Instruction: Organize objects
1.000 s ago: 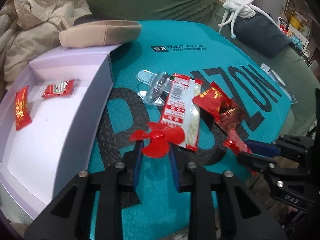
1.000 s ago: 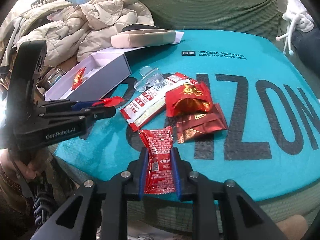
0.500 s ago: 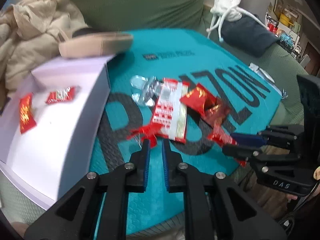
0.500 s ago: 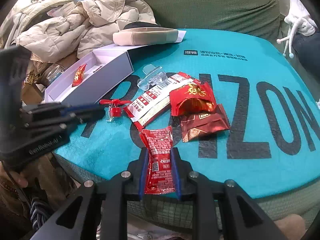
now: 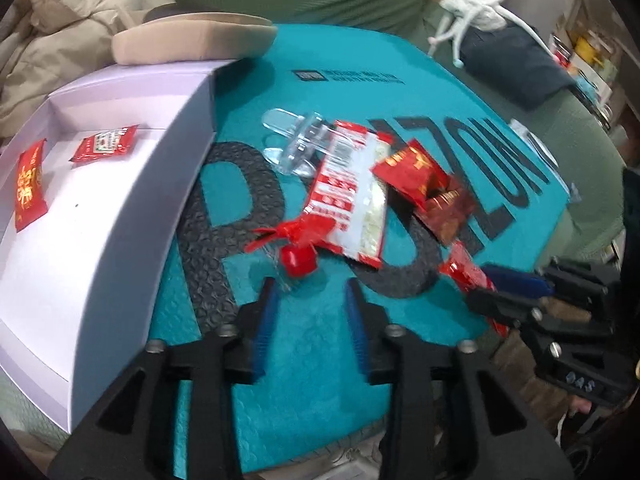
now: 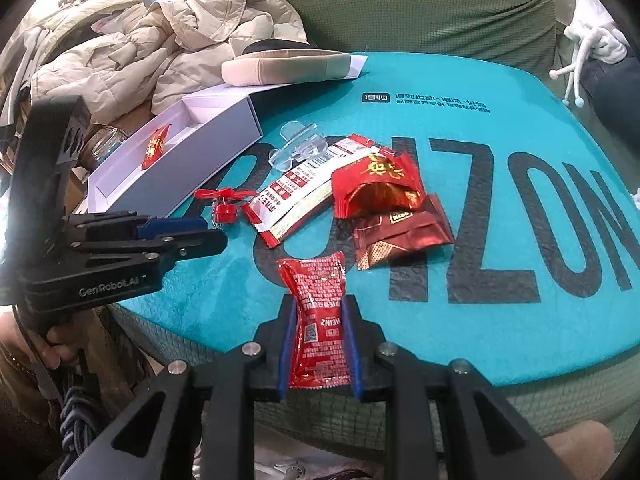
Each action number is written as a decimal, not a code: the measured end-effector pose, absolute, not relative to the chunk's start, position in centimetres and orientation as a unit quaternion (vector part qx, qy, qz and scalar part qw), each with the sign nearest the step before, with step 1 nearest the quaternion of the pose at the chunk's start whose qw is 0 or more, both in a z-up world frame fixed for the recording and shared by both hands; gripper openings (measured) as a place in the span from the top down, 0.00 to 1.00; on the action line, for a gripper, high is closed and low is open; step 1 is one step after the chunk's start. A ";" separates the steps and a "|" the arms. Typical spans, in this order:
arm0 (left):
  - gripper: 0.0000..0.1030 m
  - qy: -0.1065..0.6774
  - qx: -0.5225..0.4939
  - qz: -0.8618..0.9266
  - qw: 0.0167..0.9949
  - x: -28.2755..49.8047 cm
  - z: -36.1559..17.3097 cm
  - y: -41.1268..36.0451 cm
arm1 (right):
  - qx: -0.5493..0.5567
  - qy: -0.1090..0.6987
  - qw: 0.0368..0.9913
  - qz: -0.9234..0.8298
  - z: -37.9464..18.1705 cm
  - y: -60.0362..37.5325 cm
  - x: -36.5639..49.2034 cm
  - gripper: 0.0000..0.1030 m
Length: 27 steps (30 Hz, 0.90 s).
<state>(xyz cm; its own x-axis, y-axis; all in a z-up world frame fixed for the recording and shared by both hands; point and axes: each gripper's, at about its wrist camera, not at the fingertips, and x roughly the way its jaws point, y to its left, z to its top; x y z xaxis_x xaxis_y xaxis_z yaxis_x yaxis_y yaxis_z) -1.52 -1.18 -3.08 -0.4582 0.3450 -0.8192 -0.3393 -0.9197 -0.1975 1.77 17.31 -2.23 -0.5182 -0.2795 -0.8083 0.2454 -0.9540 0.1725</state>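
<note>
The left gripper hovers over the teal mat with its blue-padded jaws apart and nothing between them; they have just been opening. Just beyond its tips, toward 12 o'clock in the left wrist view, the small red propeller toy lies on the mat, apart from both pads and touching the near end of the long red-and-white snack packet.

The right gripper is clamped on a red Heinz sauce sachet, whose upper half sticks out past the fingertips above the near edge of the mat.

In the right wrist view the remaining loose items sit in a cluster toward 12 o'clock of that sachet: an opened bright red wrapper overlapping a darker red foil packet, with the long snack packet to their left. A clear plastic clip lies at the far end of that packet, partly under it as the left wrist view shows.

The open white box stands on the mat's left side, at 9 o'clock of the left gripper. Two red packets lie inside it: a narrow one near its left wall and a small sachet near its far end. A beige cushion rests against the far end of the box, and a cream padded jacket is heaped behind it on the green sofa.
</note>
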 end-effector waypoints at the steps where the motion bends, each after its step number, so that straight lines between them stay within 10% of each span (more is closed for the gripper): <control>1: 0.64 -0.012 -0.476 0.857 0.196 -1.7 -3.1 -1.4 | 0.466 -0.020 0.152 -0.871 -2.2 17.4 1.7 0.78; 27: 0.76 -0.039 -0.477 0.866 0.144 -3.8 -2.8 -0.9 | 0.458 -0.019 0.151 -0.876 -1.9 18.5 1.5 0.78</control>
